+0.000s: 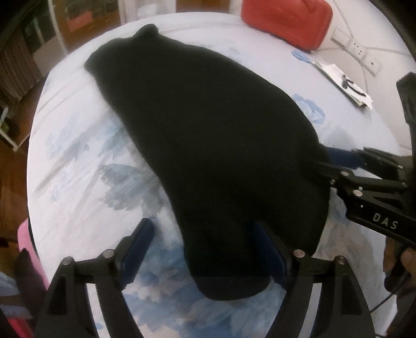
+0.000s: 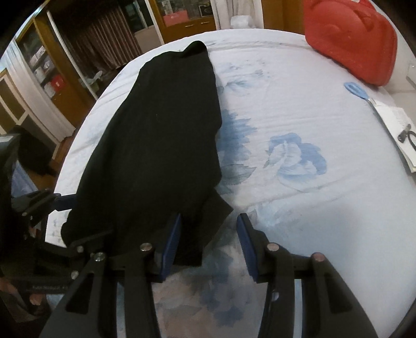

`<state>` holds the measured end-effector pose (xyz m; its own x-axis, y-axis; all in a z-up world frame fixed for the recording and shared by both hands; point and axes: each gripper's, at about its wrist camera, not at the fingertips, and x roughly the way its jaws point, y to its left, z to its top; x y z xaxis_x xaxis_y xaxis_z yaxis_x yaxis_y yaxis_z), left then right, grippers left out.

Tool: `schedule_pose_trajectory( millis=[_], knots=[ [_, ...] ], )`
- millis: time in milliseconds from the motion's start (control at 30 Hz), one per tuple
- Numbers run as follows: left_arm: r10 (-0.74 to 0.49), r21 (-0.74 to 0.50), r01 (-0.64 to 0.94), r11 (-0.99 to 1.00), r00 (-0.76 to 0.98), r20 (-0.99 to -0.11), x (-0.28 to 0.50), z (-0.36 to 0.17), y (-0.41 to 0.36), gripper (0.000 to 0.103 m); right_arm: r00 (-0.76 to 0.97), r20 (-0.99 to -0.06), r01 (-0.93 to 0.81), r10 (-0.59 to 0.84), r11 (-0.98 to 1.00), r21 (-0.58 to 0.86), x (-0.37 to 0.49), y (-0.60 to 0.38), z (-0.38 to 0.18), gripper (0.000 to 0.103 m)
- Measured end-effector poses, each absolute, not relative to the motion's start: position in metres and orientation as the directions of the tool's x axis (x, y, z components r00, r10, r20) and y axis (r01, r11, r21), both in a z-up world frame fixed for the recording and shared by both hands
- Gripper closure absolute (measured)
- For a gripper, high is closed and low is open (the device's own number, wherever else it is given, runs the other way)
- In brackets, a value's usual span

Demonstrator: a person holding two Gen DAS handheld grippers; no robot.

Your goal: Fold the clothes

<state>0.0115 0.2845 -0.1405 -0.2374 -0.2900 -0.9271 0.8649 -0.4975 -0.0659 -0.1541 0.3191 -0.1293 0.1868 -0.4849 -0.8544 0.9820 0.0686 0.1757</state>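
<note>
A black garment [image 1: 202, 145] lies lengthwise on a white bed sheet with blue flowers [image 1: 78, 166]. It also shows in the right wrist view [image 2: 156, 145]. My left gripper [image 1: 205, 241] is open, its jaws astride the garment's near end, the right finger partly under the cloth. My right gripper [image 2: 208, 234] is open, a near corner of the garment lying between its jaws. In the left wrist view the right gripper [image 1: 335, 161] comes in from the right at the garment's edge. In the right wrist view the left gripper [image 2: 54, 205] sits at the garment's left edge.
A red hard case [image 1: 286, 20] lies at the far end of the bed [image 2: 351, 41]. Papers with a black cable [image 1: 343, 83] and a blue-handled tool [image 2: 356, 91] lie at the right. Cabinets and curtains [image 2: 98, 39] stand beyond the bed's left edge.
</note>
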Motion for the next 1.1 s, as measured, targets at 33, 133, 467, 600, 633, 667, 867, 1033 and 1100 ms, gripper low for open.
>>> schedule_pose_trajectory(
  millis=[33, 133, 467, 600, 633, 667, 867, 1033, 1100],
  knots=[
    [-0.283, -0.069, 0.858, -0.509, -0.243, -0.928, 0.008, -0.139, 0.285, 0.040, 0.192, -0.852, 0.981, -0.487, 0.075, 0.178, -0.154, 0.319, -0.130, 0.059],
    [-0.270, -0.064, 0.833, -0.550, -0.249, -0.930, -0.001, -0.136, 0.292, 0.063, 0.190, -0.857, 0.982, -0.478, 0.081, 0.173, -0.152, 0.317, -0.131, 0.063],
    [-0.168, -0.201, 0.780, -0.592, -0.364, -0.916, 0.026, -0.090, 0.266, 0.085, 0.269, -0.827, 0.952, -0.493, 0.007, 0.306, -0.154, 0.315, -0.099, 0.094],
    [-0.186, -0.239, 0.783, -0.575, -0.409, -0.893, 0.036, -0.065, 0.235, 0.085, 0.304, -0.772, 0.934, -0.558, 0.018, 0.356, -0.151, 0.295, -0.061, 0.095],
    [-0.202, -0.241, 0.788, -0.566, -0.416, -0.887, 0.038, -0.058, 0.224, 0.085, 0.306, -0.760, 0.933, -0.573, 0.022, 0.360, -0.148, 0.282, -0.053, 0.095],
    [-0.215, -0.243, 0.793, -0.558, -0.422, -0.881, 0.042, -0.051, 0.210, 0.085, 0.308, -0.749, 0.931, -0.587, 0.025, 0.363, -0.145, 0.269, -0.045, 0.095],
    [-0.239, -0.283, 0.811, -0.512, -0.451, -0.860, 0.064, -0.031, 0.112, 0.085, 0.320, -0.685, 0.921, -0.655, 0.045, 0.387, -0.128, 0.178, -0.006, 0.095],
    [-0.185, -0.331, 0.807, -0.490, -0.467, -0.865, 0.073, -0.048, 0.014, 0.085, 0.328, -0.696, 0.914, -0.638, 0.030, 0.404, -0.119, 0.078, -0.003, 0.095],
    [-0.149, -0.343, 0.803, -0.487, -0.464, -0.873, 0.072, -0.059, -0.023, 0.080, 0.323, -0.721, 0.916, -0.614, 0.010, 0.402, -0.117, 0.035, -0.014, 0.095]
  ],
)
